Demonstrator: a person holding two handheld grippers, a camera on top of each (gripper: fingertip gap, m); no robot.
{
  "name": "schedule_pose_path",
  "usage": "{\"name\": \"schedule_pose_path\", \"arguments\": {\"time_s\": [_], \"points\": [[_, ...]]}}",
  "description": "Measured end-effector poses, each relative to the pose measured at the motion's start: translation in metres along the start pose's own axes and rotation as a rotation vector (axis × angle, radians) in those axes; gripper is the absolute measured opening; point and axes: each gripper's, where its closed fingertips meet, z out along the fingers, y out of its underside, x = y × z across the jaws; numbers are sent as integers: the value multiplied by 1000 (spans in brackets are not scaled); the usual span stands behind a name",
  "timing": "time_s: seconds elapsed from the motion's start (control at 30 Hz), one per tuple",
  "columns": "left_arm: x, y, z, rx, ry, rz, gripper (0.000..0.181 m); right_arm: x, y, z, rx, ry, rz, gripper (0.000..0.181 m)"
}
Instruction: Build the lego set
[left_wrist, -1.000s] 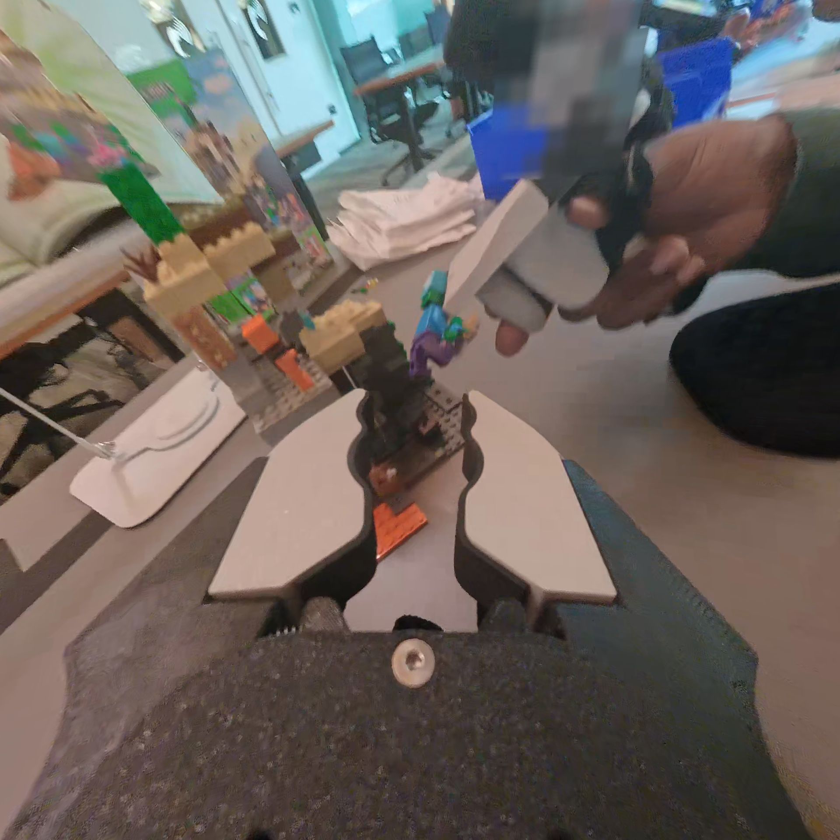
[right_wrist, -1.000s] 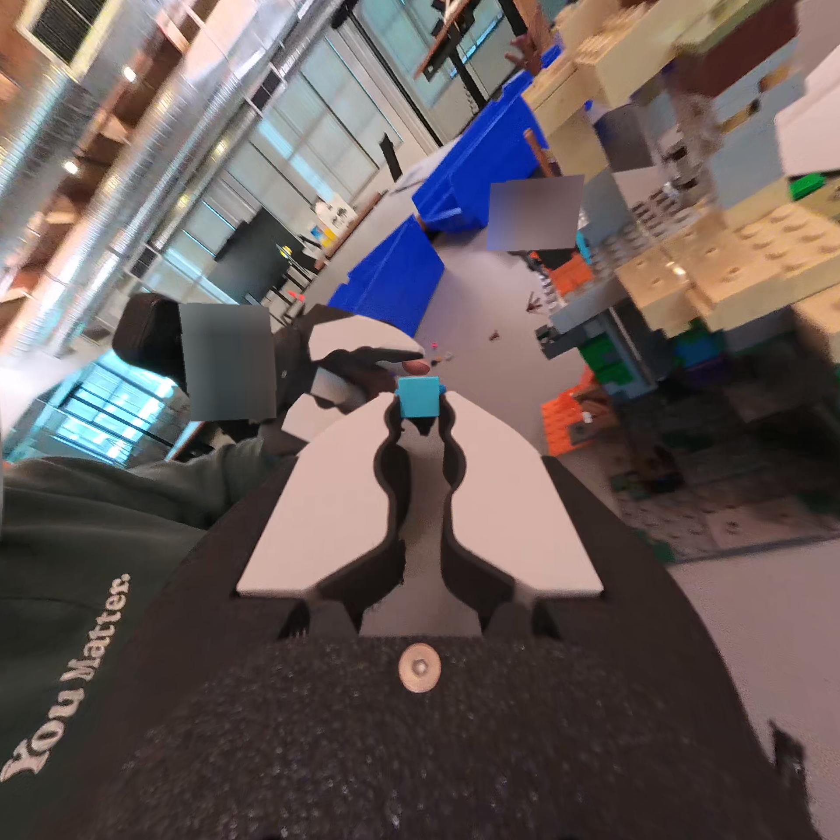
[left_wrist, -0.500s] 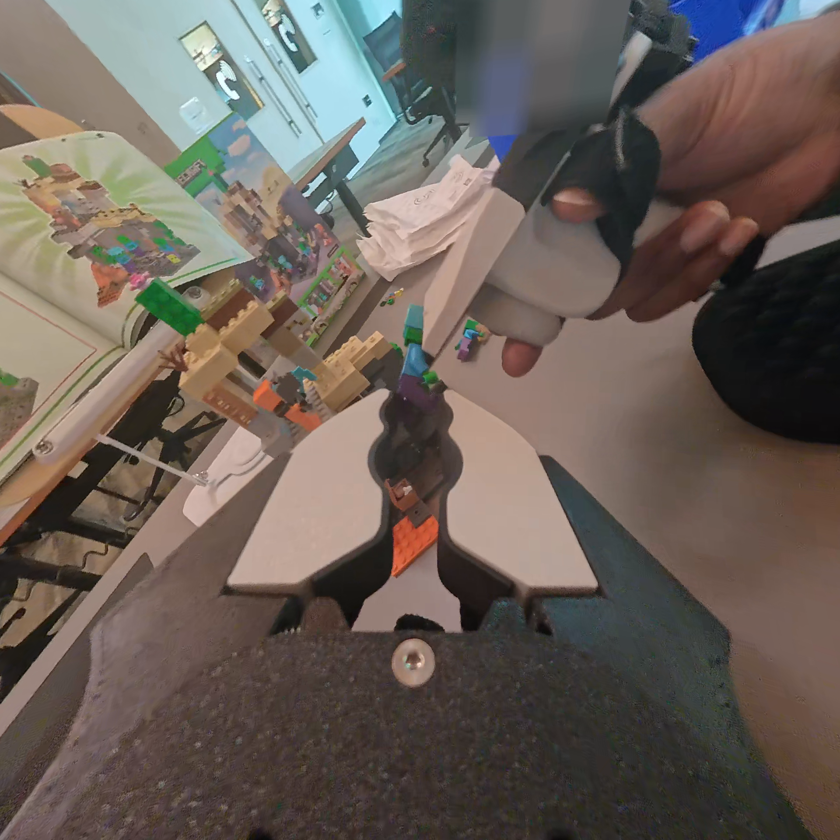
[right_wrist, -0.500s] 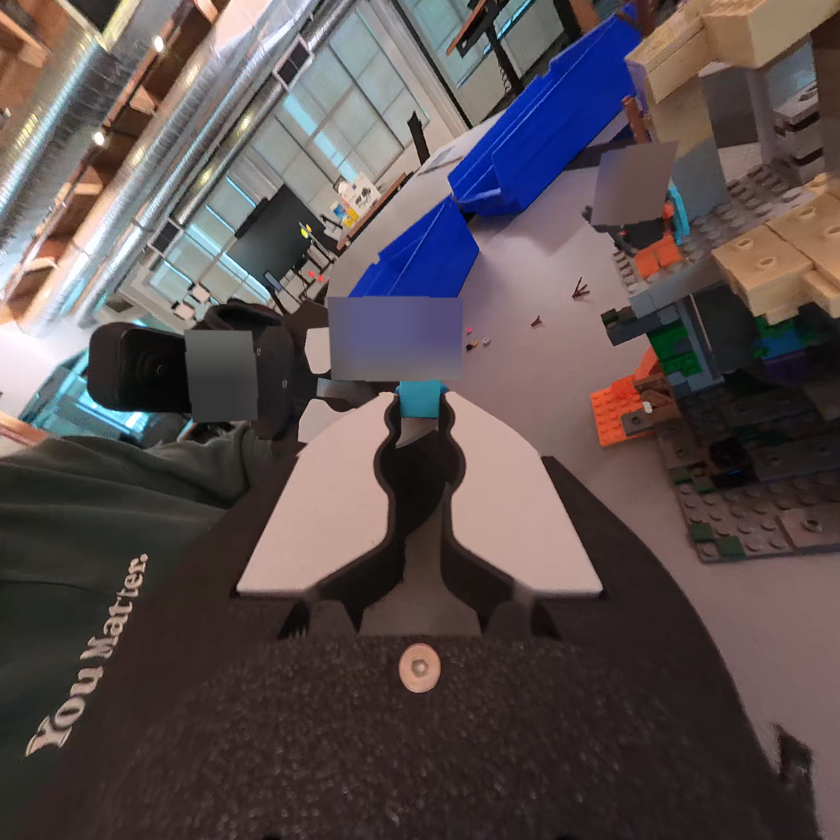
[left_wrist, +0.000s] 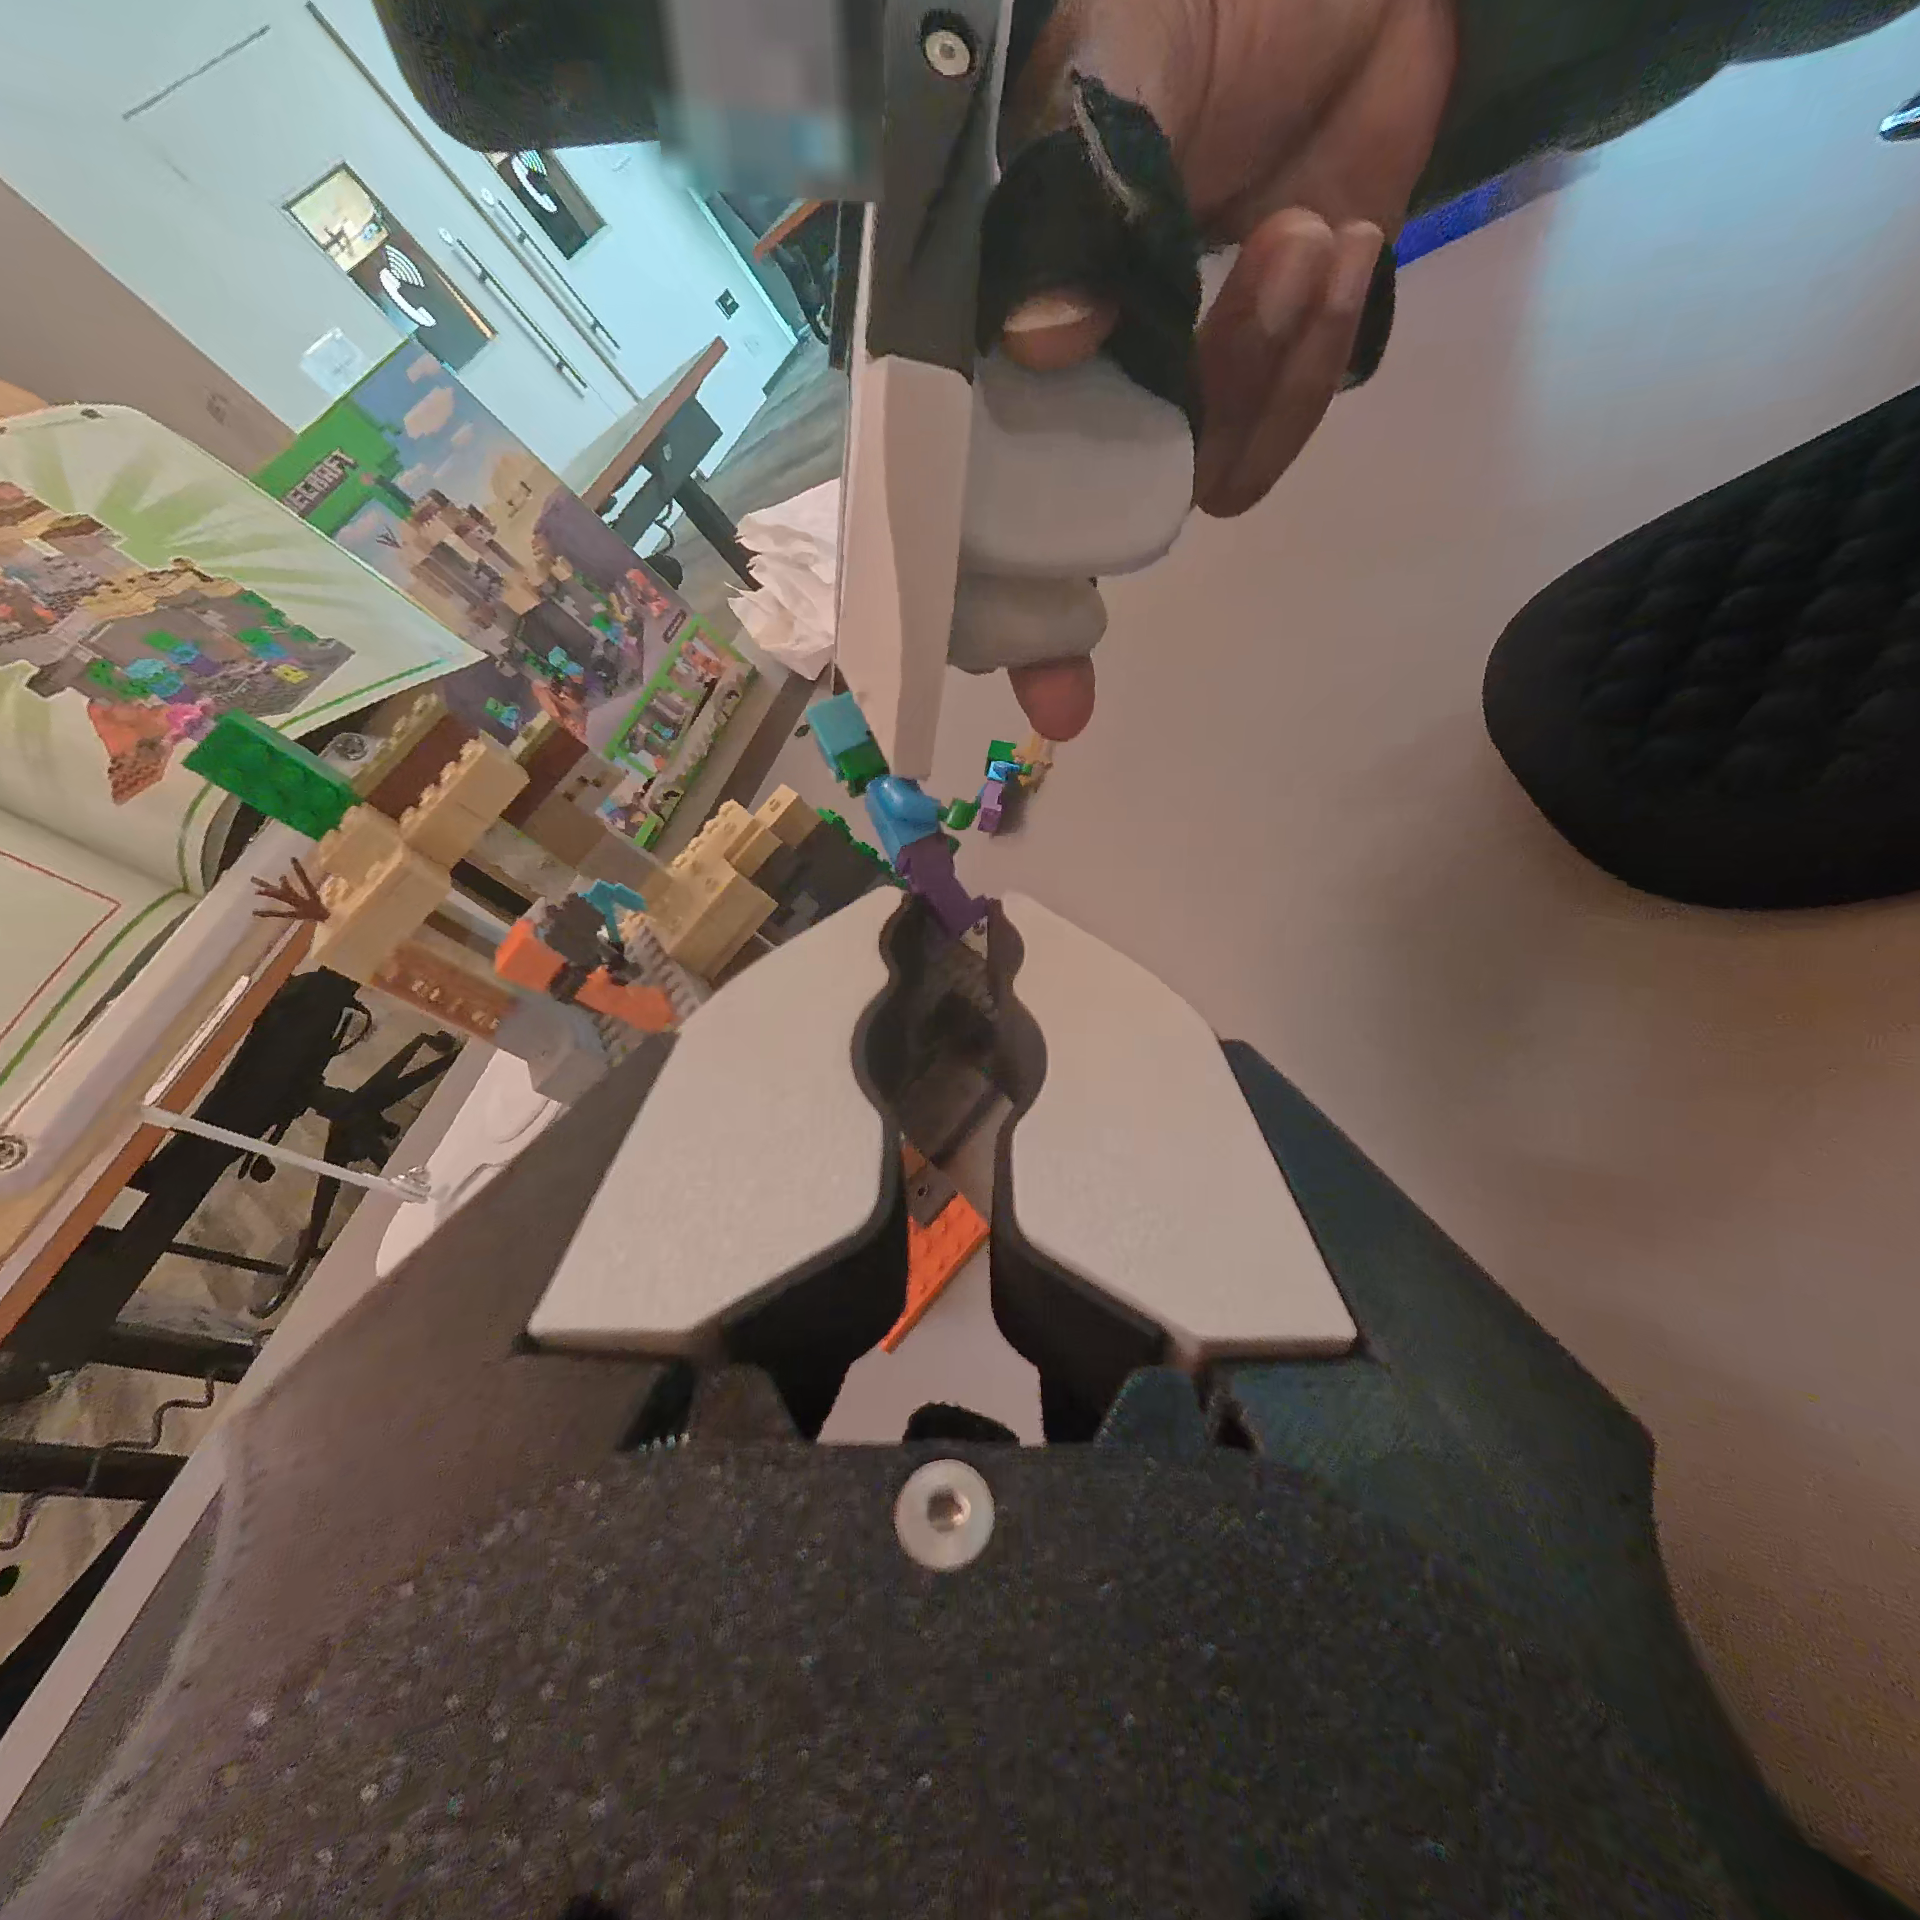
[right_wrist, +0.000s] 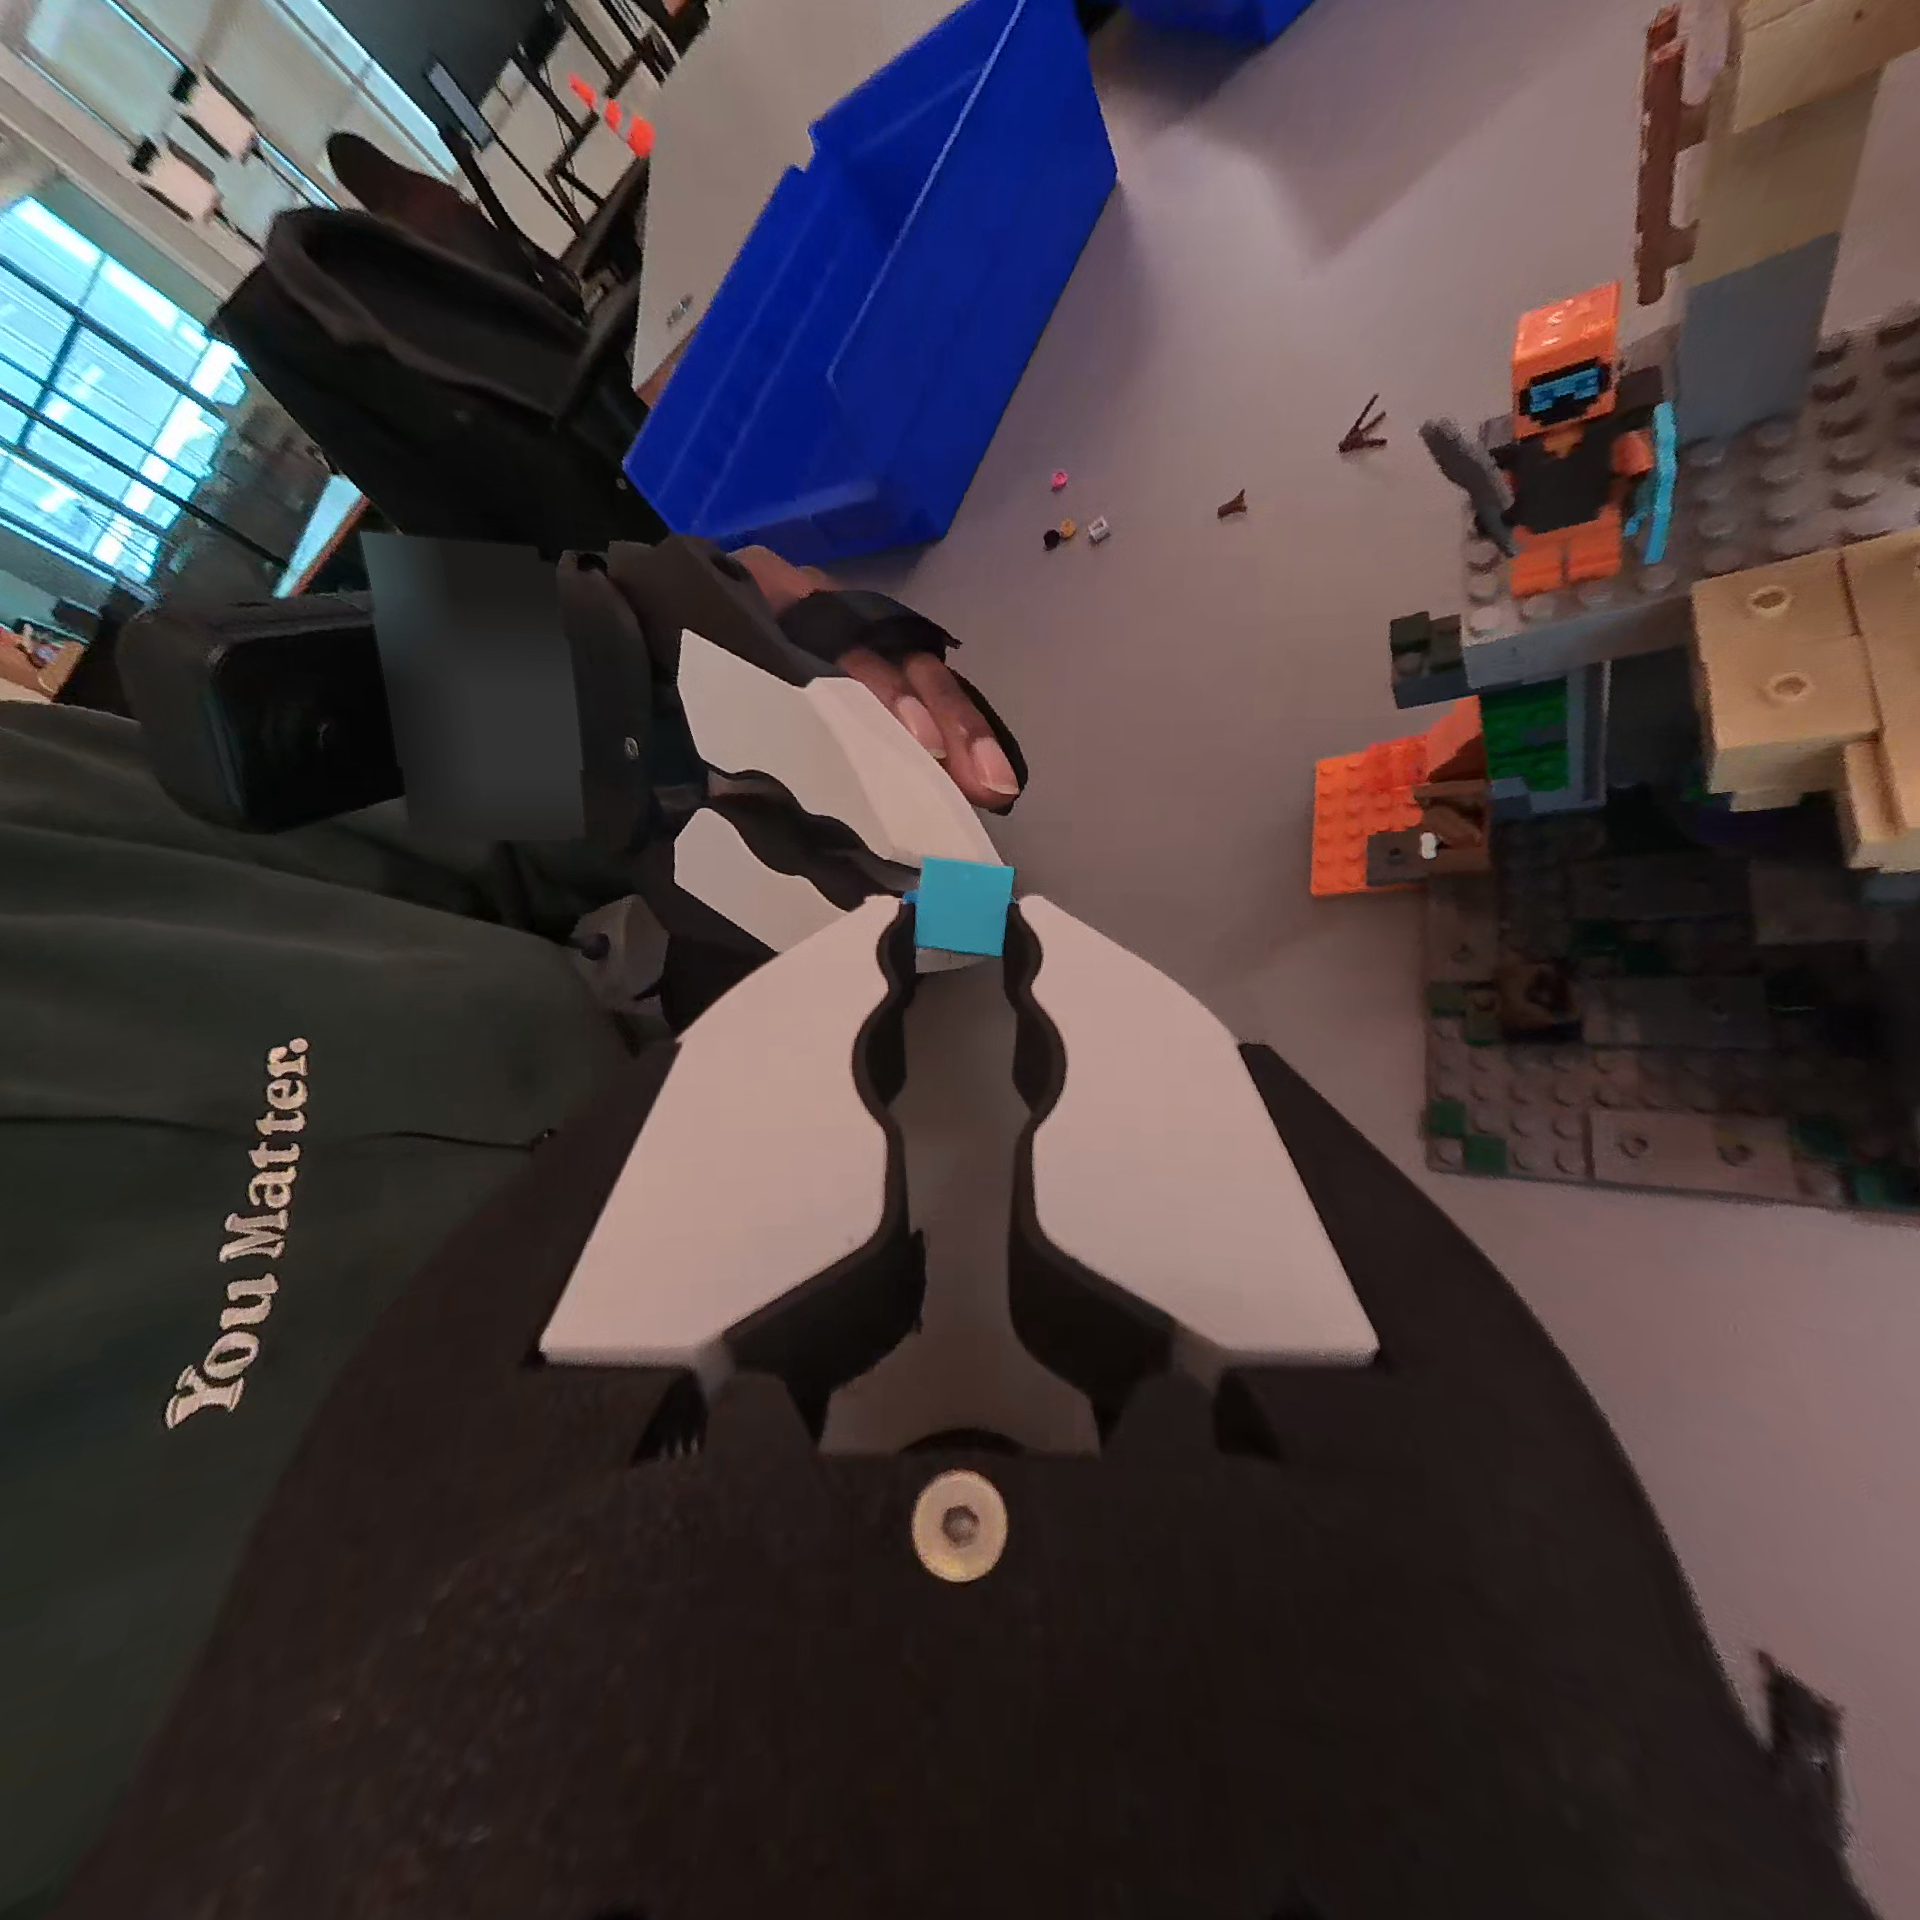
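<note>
Minifigure legs (left_wrist: 940, 899) pinched in left gripper (left_wrist: 943, 914) at frame centre, jaws nearly closed, steadying it; right gripper (right_wrist: 961, 914) clamps its blue head (right_wrist: 962, 906), likely for alignment. Lego build (right_wrist: 1662, 831) sits beyond, right of frame, on table (right_wrist: 1195, 727).

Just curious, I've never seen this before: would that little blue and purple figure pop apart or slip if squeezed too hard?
Probably. The figure is several small plugged-together pieces, so its head may pop off. It looks like hard, smooth plastic, pinched only at the legs by the left gripper, so it could twist.
</note>
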Motion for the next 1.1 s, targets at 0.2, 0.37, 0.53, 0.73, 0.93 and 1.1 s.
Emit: {"name": "schedule_pose_path", "arguments": {"time_s": [0.2, 0.37, 0.53, 0.73, 0.93, 1.1], "points": [[-7, 11, 6, -13, -49, -27, 12, 12, -6, 6, -16, 46, 12, 16], [-21, 19, 7, -18, -124, -118, 14, 20, -16, 11, 64, 75, 49, 15], [-29, 23, 6, -49, -167, -148, 10, 19, -18, 15, 91, 95, 45, 15], [-26, 23, 5, -68, -169, -35, 9, 18, -13, 14, 16, 93, 18, 15], [-24, 22, 6, -74, -192, 67, 8, 17, -12, 13, -10, 140, -26, 15], [-25, 21, 5, -62, -189, 59, 8, 16, -11, 12, 14, 165, -52, 16]]}}
